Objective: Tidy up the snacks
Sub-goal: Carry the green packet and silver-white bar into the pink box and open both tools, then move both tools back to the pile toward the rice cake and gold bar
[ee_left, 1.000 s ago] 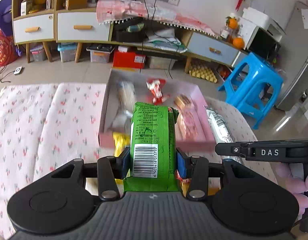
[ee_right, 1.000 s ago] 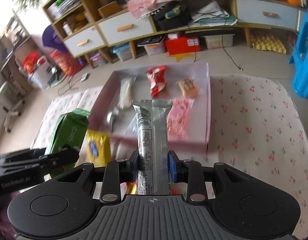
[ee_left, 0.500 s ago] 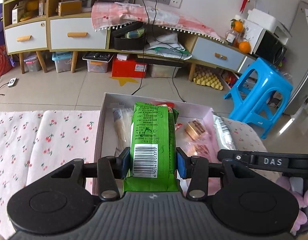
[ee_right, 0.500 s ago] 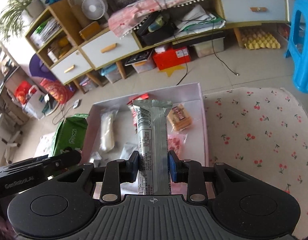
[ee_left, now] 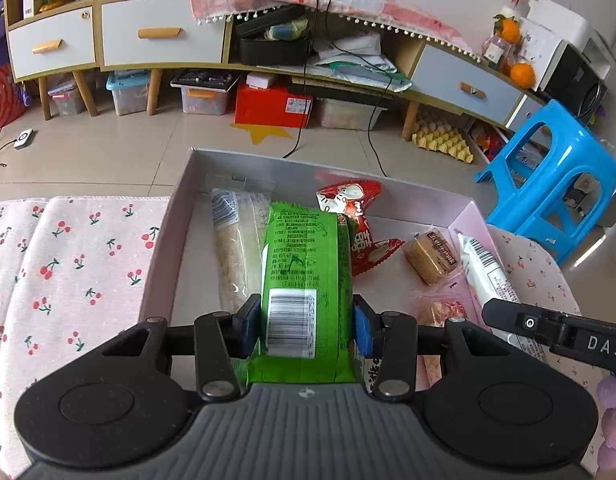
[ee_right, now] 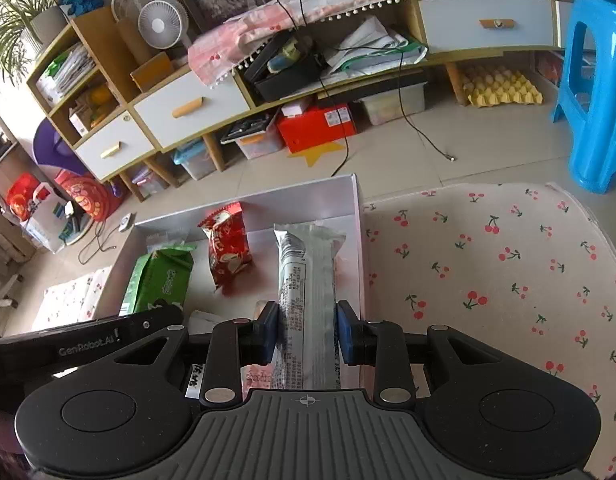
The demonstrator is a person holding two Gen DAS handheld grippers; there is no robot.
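Note:
My left gripper (ee_left: 306, 326) is shut on a green snack pack (ee_left: 303, 272) and holds it over the pink box (ee_left: 187, 184). My right gripper (ee_right: 306, 334) is shut on a silver snack bar (ee_right: 305, 280) over the box's right side (ee_right: 358, 216). The box holds a red packet (ee_left: 356, 216), a pale wafer pack (ee_left: 233, 252) and a small brown cake (ee_left: 430, 258). The green pack (ee_right: 159, 280) and red packet (ee_right: 227, 246) also show in the right wrist view; the silver bar (ee_left: 486, 264) shows in the left wrist view.
The box lies on a cherry-print cloth (ee_left: 67, 272) (ee_right: 488, 272) near the table's far edge. A blue stool (ee_left: 548, 184) stands beyond on the right. A low cabinet (ee_left: 155, 36) with bins under it lines the far wall.
Both grippers have moved forward and down over the box with their snacks still held. The box now fills more of each view.

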